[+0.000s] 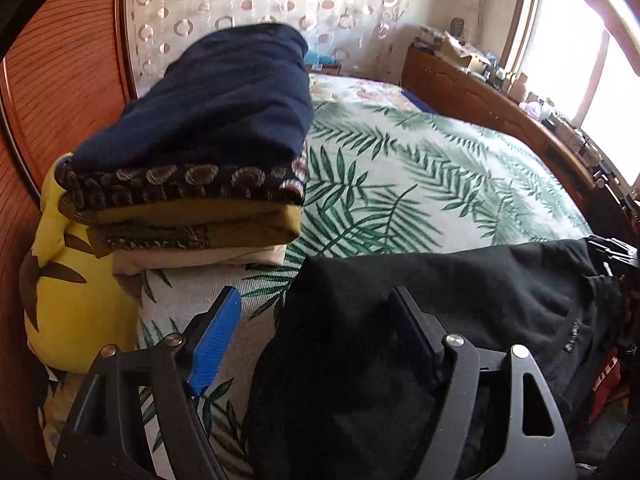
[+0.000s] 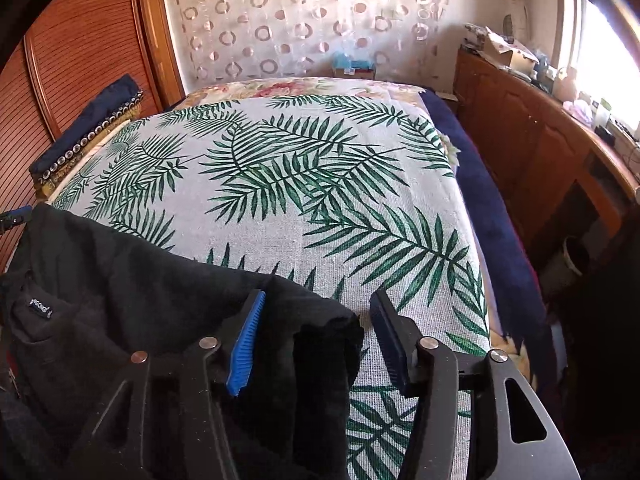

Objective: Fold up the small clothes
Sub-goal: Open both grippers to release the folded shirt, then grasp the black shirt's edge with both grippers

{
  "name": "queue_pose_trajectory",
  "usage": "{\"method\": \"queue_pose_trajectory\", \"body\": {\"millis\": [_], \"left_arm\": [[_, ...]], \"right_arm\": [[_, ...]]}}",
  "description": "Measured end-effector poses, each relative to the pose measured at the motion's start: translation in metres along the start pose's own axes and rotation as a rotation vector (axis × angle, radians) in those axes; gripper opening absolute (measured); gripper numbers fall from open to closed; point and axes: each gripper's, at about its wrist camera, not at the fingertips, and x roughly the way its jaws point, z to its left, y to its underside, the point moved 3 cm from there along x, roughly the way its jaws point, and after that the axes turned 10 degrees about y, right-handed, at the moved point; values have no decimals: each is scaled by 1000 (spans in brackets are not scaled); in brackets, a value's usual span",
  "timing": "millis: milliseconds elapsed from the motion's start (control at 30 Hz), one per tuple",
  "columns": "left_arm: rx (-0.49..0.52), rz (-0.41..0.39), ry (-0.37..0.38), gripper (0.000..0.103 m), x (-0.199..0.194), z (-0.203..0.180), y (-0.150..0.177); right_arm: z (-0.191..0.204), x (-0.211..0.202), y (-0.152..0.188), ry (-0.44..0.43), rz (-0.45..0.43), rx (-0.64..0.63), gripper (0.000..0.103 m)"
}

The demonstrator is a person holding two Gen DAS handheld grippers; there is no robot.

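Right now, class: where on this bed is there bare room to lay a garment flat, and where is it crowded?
Free: the palm-leaf bedspread, from the black garment at the near edge back to the floral bedding by the patterned curtain, and across to the navy blanket on the right. Crowded: the left edge, where the stack of folded clothes sits, and the near-left corner under the black garment.

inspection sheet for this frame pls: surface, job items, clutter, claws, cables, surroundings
Surface: bed with palm-leaf cover, mostly bare.
Job's things: black garment spread along the near edge; stack of folded clothes at the left, navy piece on top.
Clutter: yellow cushion beside the stack.
Claws: left claw open, garment edge between its jaws; right claw open, garment edge between its jaws.
Cables: nothing seen.
Surroundings: wooden wardrobe, patterned curtain, cluttered wooden cabinet under a bright window.
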Motion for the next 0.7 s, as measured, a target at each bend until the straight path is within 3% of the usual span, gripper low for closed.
{"method": "queue_pose_trajectory", "body": {"millis": [700], "left_arm": [[48,21,-51,82,13,-8,8]], "right_arm": [[5,0,6,-1,-14,-24,68]]}}
